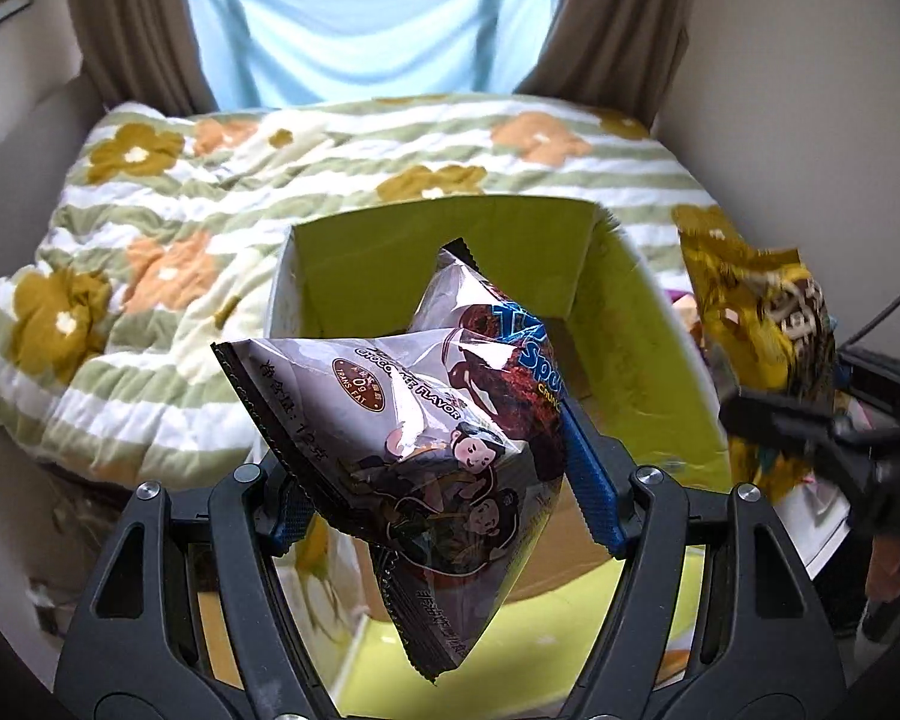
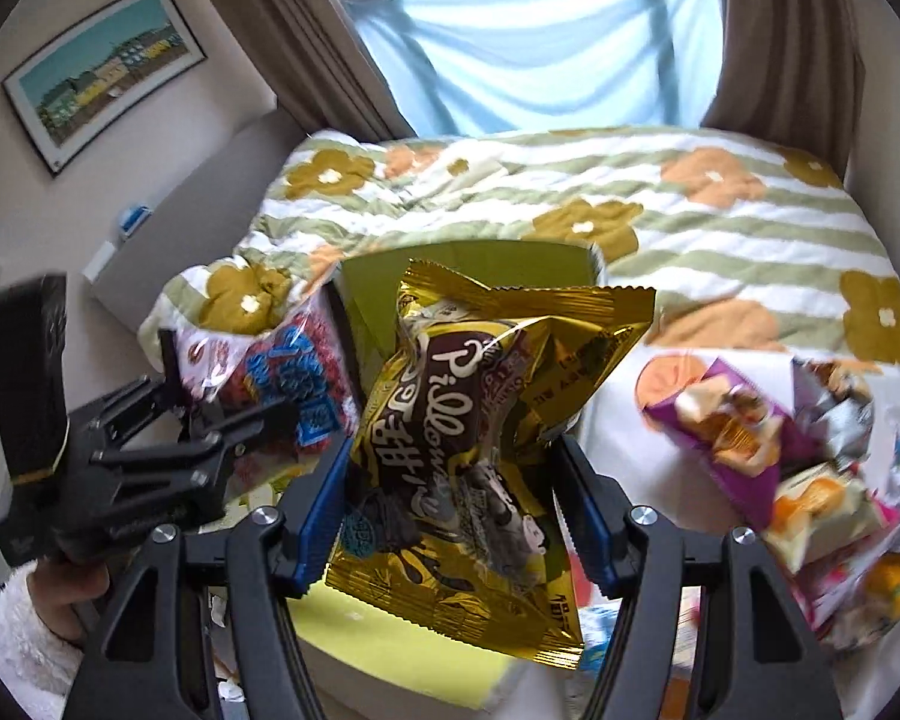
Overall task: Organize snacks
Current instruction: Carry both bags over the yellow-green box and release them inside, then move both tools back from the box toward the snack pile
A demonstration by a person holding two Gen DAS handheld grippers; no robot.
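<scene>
Over box (image 1: 630, 324), choc bag (image 1: 426, 456) in left gripper (image 1: 450, 504).

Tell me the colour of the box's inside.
Lime green; the box shows best in the left wrist view.

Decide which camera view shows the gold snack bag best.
The right wrist view: the gold snack bag fills the centre between the right gripper's fingers, lettering readable. The left wrist view shows it only blurred at the right edge.

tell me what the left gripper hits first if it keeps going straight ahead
Probably the inside of the open lime-green cardboard box; the left gripper, shut on a white chocolate-flavour snack bag, points into it. Depth is unclear.
</scene>
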